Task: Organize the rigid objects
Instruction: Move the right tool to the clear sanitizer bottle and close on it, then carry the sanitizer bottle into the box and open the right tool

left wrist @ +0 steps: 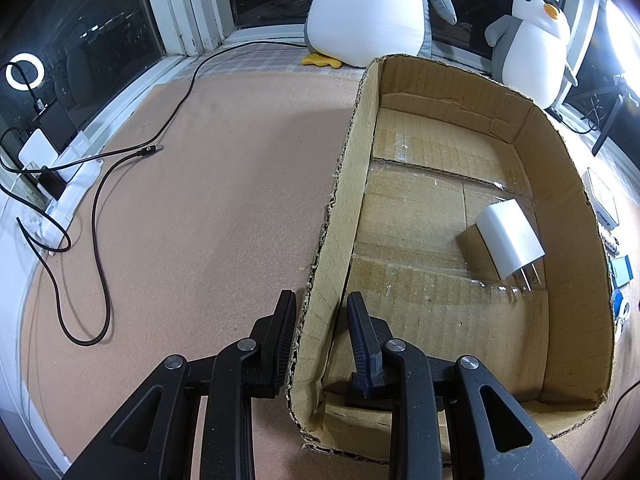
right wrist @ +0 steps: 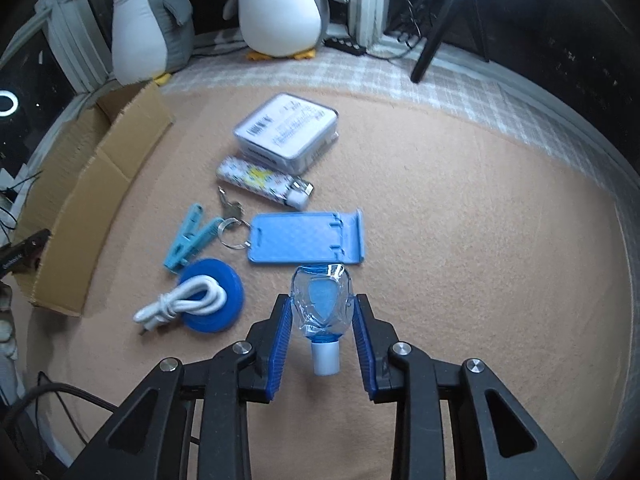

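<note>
The left tool (left wrist: pixel 320 312) sits over the left wall of the cardboard box (left wrist: pixel 340 208), one finger outside and one inside. The outer finger touches the cardboard, but there is a gap at the inner one, so I cannot tell if it pinches the wall. Inside the box, near its right wall, lies a white plug charger (left wrist: pixel 510 242) on its side with its metal prongs pointing toward the near end. A black cable (left wrist: pixel 100 208) curls on the tan mat (left wrist: pixel 208 184) to the left of the box. Two toy penguins (left wrist: pixel 532 44) sit at the far edge by the window.

The right tool (right wrist: pixel 322 314) has its blue fingers on both sides of a small clear blue bottle (right wrist: pixel 322 300), whose white cap points toward the camera. The fingers look very close to the bottle, but a firm squeeze cannot be seen. Just past the bottle lies a blue phone stand (right wrist: pixel 308 238) with a key ring (right wrist: pixel 234 226). Farther away lie a patterned lighter (right wrist: pixel 264 182) and a white case (right wrist: pixel 288 132). To the left are a light blue clip (right wrist: pixel 192 238) and a blue disc (right wrist: pixel 218 294) with a white cable (right wrist: pixel 180 304) on it.
</note>
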Motion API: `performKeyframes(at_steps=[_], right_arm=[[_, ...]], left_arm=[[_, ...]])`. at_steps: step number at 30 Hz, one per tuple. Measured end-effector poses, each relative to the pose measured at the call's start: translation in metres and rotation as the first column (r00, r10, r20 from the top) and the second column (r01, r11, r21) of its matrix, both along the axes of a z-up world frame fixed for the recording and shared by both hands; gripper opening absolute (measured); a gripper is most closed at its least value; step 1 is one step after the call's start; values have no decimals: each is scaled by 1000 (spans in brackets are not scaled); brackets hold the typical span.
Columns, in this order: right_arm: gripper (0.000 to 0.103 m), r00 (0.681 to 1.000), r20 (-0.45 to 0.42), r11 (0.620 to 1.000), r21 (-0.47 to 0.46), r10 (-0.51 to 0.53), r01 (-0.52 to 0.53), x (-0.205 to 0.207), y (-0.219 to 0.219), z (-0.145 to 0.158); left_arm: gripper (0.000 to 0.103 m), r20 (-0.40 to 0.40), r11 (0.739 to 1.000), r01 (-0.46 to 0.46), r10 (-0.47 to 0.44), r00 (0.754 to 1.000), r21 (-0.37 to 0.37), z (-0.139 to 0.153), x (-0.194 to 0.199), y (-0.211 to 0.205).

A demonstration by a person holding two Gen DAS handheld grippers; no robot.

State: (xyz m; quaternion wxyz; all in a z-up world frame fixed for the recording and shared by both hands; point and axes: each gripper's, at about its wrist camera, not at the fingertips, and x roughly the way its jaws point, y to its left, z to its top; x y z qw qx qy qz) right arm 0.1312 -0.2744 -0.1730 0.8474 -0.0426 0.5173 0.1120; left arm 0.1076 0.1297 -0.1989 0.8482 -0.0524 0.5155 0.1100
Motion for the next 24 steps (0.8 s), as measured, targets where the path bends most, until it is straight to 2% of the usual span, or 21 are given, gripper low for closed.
performKeyframes(at_steps=[6, 13, 18, 24], right_arm=[[28, 995, 68, 997, 36, 73, -75, -5, 31, 37], [28, 971, 123, 974, 69, 206, -215, -12, 92, 71], [28, 941, 136, 943, 80, 311, -323, -22, 142, 79], [28, 909, 124, 909, 86, 397, -408, -29, 191, 73]], left_arm=[[28, 0, 1000, 0, 0, 1000, 0, 0, 0, 0], [28, 1, 1000, -2, 2, 1000, -5, 0, 1, 0], [28, 3, 1000, -3, 3, 1000, -8, 0, 0, 1], [28, 4, 1000, -3, 3, 1000, -9, 0, 0, 1]])
